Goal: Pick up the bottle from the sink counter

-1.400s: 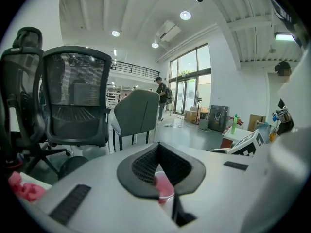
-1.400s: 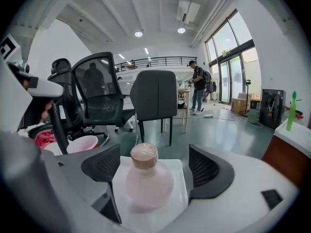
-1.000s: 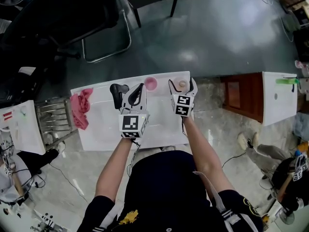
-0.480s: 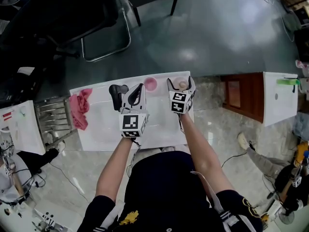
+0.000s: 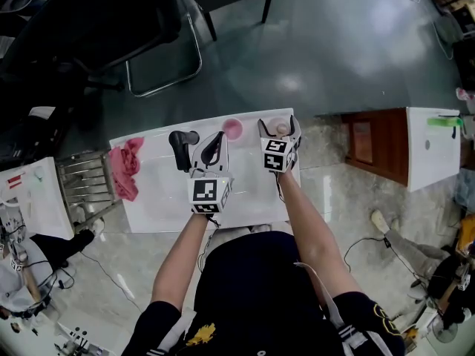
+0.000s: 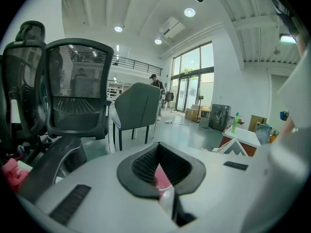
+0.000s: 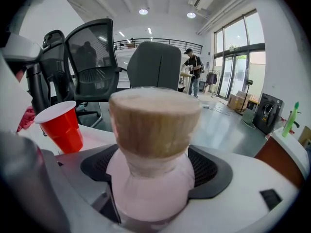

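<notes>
**Pink bottle (image 7: 151,178) clamped in right hand-held gripper (image 5: 280,124)**

The jaws grip the bottle's body below its wooden cap, at the table's (image 5: 156,199) far edge. A red cup (image 7: 60,127) stands just left of this gripper. Further left, the left hand-held gripper (image 5: 217,135) holds nothing, its jaws closed together.

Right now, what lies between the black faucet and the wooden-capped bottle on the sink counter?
In the head view, the left gripper comes first after the faucet, then the red cup, then the bottle.
</notes>
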Available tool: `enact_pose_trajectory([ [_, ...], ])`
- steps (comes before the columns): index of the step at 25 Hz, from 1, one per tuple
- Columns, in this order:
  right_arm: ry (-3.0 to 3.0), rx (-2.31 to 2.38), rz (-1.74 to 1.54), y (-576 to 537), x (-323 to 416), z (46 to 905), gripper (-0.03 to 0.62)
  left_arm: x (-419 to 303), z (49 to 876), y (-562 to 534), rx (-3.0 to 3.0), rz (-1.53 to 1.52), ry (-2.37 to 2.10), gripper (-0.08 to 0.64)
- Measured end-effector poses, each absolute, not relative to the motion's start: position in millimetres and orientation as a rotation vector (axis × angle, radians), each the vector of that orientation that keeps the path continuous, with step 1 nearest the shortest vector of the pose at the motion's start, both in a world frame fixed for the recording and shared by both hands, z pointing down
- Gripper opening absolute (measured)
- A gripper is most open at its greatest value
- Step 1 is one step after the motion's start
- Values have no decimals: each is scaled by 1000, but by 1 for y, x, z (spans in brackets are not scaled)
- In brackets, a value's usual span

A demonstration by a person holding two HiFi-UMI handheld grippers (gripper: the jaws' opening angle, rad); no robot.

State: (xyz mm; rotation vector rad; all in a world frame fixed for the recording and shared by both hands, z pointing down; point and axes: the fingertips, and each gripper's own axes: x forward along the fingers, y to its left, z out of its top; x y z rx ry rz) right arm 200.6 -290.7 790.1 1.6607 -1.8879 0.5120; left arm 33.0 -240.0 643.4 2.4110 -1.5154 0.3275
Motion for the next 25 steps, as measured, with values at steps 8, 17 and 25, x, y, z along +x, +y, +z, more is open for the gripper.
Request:
enact_pose_trajectory([
  [8, -1890, 1646, 501, -290, 201, 789, 433, 40, 642, -230, 2420, 327, -1497, 15],
  [17, -1890, 1656, 497, -286, 200, 790, 433, 27, 638, -211, 2407, 332, -1511, 15],
  [25, -1902, 1649, 490, -286, 199, 788, 433, 15, 633, -206, 2402, 342, -1537, 15],
])
